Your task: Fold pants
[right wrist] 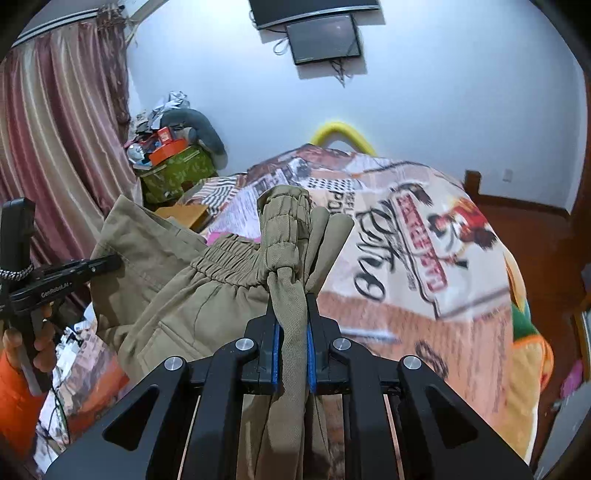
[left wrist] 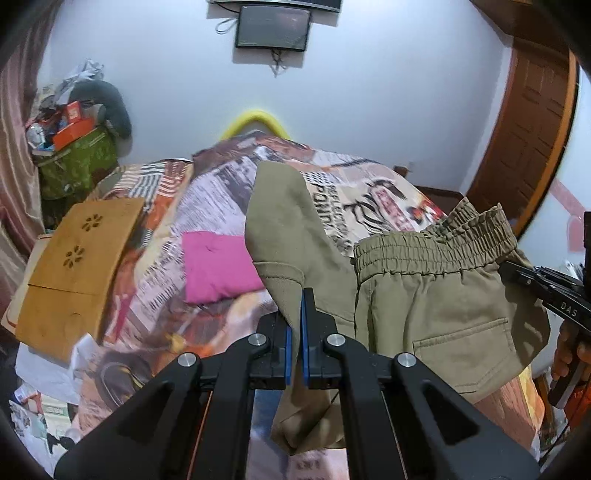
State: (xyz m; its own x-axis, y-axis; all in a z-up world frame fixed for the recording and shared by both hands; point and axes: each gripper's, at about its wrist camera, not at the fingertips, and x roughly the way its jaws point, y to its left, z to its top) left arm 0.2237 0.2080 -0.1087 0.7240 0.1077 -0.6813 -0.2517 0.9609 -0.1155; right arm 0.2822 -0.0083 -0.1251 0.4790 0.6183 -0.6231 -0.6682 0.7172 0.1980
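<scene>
Olive pants (left wrist: 436, 295) held up off the bed (left wrist: 221, 206), slung between both claws. Left claw (left wrist: 296, 314) pinched tight on a leg hem; cloth hangs down below its blue pads (left wrist: 289, 354). Right claw (right wrist: 291, 306) clamped narrow on a bunched end of the elastic waistband (right wrist: 284, 229). Back pocket (left wrist: 465, 350) faces the left camera. Bed under them has a printed cover, with a pink cushion (left wrist: 218, 266) on it left of the pants and a brown cardboard sheet (left wrist: 74, 273) further left. Wall screen (left wrist: 273, 26) far behind.
</scene>
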